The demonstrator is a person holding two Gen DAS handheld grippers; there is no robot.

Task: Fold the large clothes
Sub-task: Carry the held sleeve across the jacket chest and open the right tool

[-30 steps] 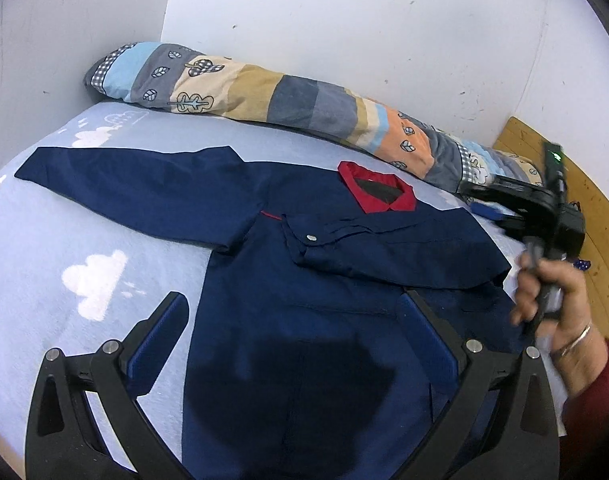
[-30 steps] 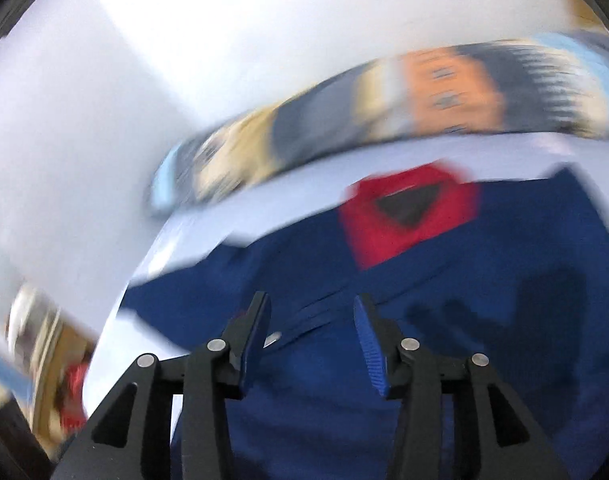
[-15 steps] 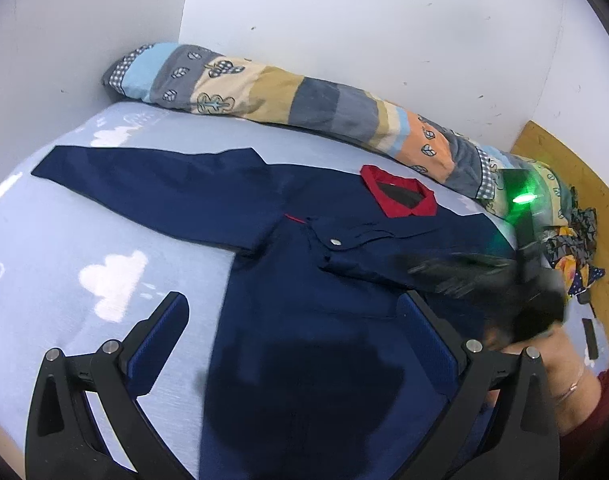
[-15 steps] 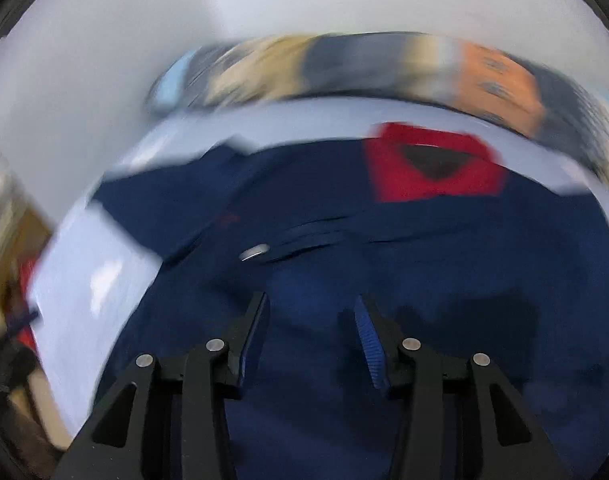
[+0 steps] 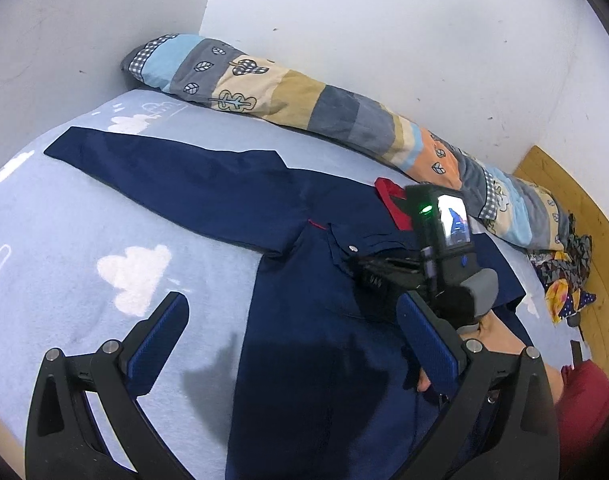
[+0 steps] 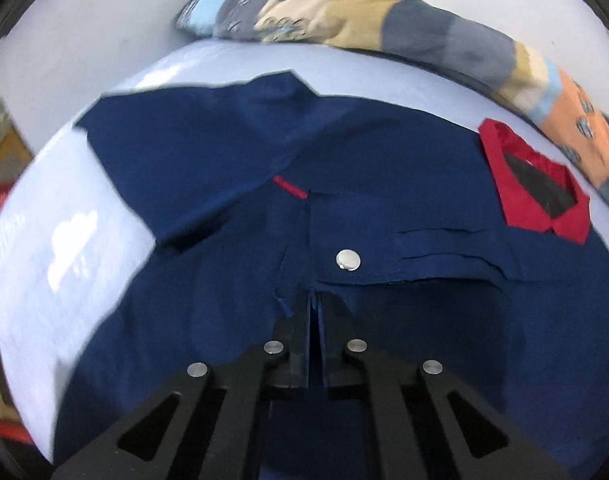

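A navy jacket (image 5: 304,320) with a red collar (image 5: 388,196) lies flat on the light blue bed. Its left sleeve (image 5: 164,176) stretches out to the left, and the right sleeve is folded across the chest. My left gripper (image 5: 292,336) is open and empty above the jacket's lower left edge. My right gripper (image 6: 314,304) is shut on the jacket (image 6: 224,152) fabric just below the cuff with the silver snap (image 6: 348,259). It also shows in the left wrist view (image 5: 364,276). The red collar (image 6: 536,188) is at the right.
A long patchwork bolster (image 5: 324,108) lies along the white wall behind the jacket. The blue sheet with white clouds (image 5: 132,276) lies left of the jacket. A wooden floor with a heap of coloured cloth (image 5: 564,276) is at the right.
My right gripper has moved left and down onto the jacket and shut on the fabric below the snap. My left gripper has stayed open, the view shifting a little.
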